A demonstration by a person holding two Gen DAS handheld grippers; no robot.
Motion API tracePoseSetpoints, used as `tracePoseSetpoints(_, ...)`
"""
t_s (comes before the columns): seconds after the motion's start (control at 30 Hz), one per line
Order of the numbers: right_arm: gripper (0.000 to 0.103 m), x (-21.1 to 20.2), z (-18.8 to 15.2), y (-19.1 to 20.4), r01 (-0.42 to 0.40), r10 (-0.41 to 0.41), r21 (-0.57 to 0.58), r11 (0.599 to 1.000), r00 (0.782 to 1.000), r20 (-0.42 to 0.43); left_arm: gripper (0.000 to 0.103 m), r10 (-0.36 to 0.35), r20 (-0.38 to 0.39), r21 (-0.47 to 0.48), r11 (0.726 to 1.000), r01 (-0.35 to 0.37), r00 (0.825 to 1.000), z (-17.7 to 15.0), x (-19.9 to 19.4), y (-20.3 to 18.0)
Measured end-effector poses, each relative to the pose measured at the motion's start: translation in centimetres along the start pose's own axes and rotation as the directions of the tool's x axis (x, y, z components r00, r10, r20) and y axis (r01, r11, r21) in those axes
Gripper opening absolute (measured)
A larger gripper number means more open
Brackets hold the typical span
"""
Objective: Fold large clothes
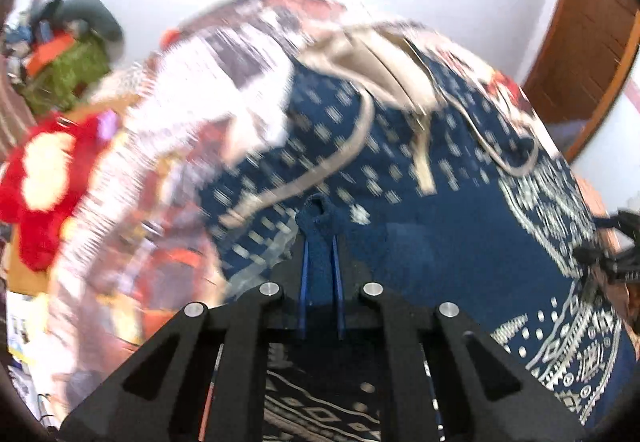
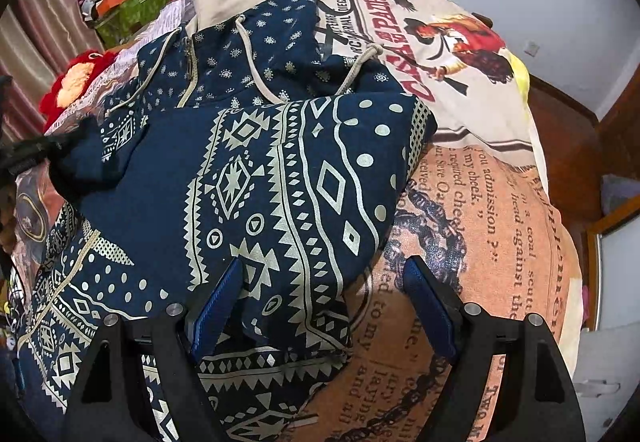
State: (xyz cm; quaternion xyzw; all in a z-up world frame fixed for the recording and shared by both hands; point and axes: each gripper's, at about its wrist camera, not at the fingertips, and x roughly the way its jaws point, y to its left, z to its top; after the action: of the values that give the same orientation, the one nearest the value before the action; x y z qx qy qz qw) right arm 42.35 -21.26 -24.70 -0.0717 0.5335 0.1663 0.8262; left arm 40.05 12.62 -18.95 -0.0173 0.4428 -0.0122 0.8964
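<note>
Two tongs: left [image 1: 320, 213] pinches hoodie [image 2: 248, 169] fabric; right [image 2: 324, 306] gapes above its hem.

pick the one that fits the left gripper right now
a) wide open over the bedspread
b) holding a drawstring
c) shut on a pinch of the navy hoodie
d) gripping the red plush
c: in the left wrist view the left gripper has its blue pads together with a bunch of the navy hoodie fabric pinched between their tips.
</note>
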Motion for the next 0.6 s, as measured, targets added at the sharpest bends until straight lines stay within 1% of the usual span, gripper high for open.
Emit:
tracePoseSetpoints(0.07, 0.081, 0.0, 0.0, 0.0, 0.001, -0.001, 0.0, 1.0, 1.0, 0.001, 0.011, 0.047, 0.016, -0.019, 0.999, -0.047, 0.999, 0.8, 0.1, 1.7)
tracePoseSetpoints(0.13, 0.081, 0.0, 0.0, 0.0, 0.004, -0.004, 0.002, 1.0, 1.0, 0.004, 0.011, 0.079, 0.003, -0.041, 0.996, -0.079, 0.997, 1.0, 0.8, 2.9)
tracePoseSetpoints(0.17, 0.081, 0.1, 0.1, -0.1, 0.005, -0.005, 0.004, 1.0, 1.0, 0.004, 0.011, 0.099, -0.013, -0.057, 0.993, -0.099, 0.995, 0.7, 1.4, 3.7)
tracePoseSetpoints(0.27, 0.081, 0.4, 0.1, -0.1, 0.007, -0.007, 0.006, 1.0, 1.0, -0.004, 0.011, 0.142, -0.104, -0.097, 0.984, -0.152, 0.984, -0.9, 3.9, 5.7)
tracePoseSetpoints(0.33, 0.082, 0.6, 0.2, 0.0, 0.01, -0.01, 0.002, 1.0, 1.0, -0.007, 0.013, 0.13, -0.169, -0.146, 0.977, -0.155, 0.977, -2.5, 5.5, 7.4)
tracePoseSetpoints(0.37, 0.082, 0.6, 0.2, 0.1, 0.014, -0.014, -0.003, 1.0, 1.0, -0.007, 0.017, 0.116, -0.178, -0.165, 0.975, -0.146, 0.977, -3.1, 5.5, 7.9)
tracePoseSetpoints(0.47, 0.082, 0.7, 0.2, 0.3, 0.024, -0.024, -0.016, 1.0, 1.0, -0.01, 0.021, 0.115, -0.173, -0.174, 0.974, -0.146, 0.978, -4.1, 4.8, 8.6)
tracePoseSetpoints(0.6, 0.082, 0.8, 0.3, 0.4, 0.032, -0.033, -0.023, 0.999, 0.999, -0.014, 0.021, 0.18, -0.153, -0.131, 0.971, -0.2, 0.972, -4.1, 2.8, 9.5)
